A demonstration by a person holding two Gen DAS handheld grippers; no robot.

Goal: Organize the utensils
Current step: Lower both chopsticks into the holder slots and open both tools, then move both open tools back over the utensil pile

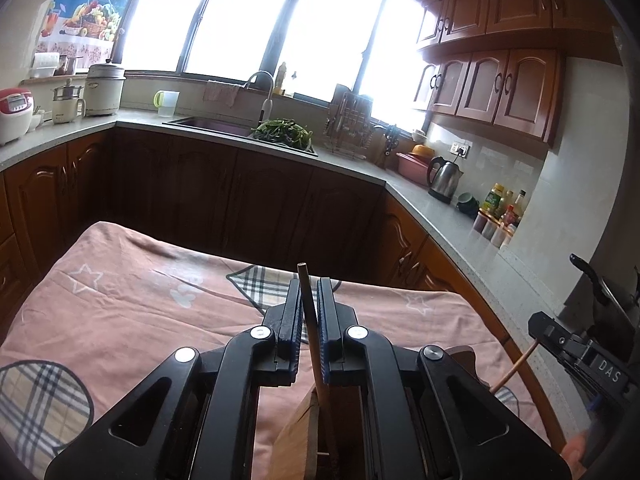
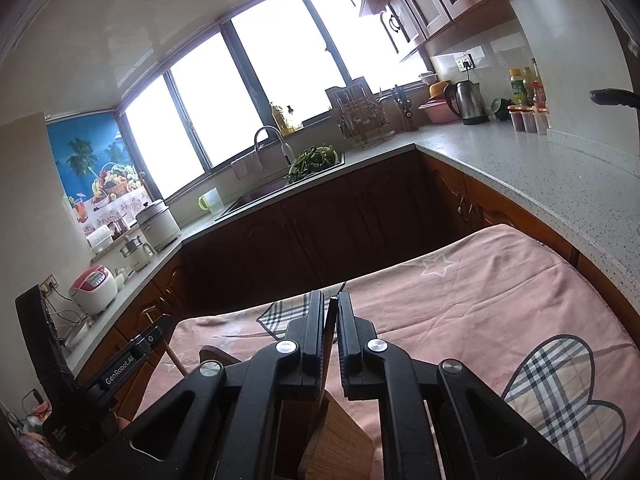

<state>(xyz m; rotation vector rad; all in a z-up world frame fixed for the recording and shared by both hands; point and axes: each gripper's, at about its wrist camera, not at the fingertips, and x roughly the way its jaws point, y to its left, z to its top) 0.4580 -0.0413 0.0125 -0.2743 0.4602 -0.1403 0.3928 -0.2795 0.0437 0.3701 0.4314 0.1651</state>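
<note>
My left gripper [image 1: 309, 300] clamps a brown wooden stick [image 1: 310, 320] that pokes up past its fingertips. My right gripper [image 2: 331, 316] pinches a dark flat utensil [image 2: 330, 330] above the wooden holder [image 2: 340, 436].

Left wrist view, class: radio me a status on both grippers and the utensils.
Left gripper shut on brown chopstick. Right gripper shut on dark utensil. Wooden holder under both. Pink cloth bare ahead.

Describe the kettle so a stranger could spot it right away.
Look along the right-hand counter, past the sink and the dish rack. The kettle stands beside a pink tub, before the bottles. It alone is shiny steel with a black handle.
</note>
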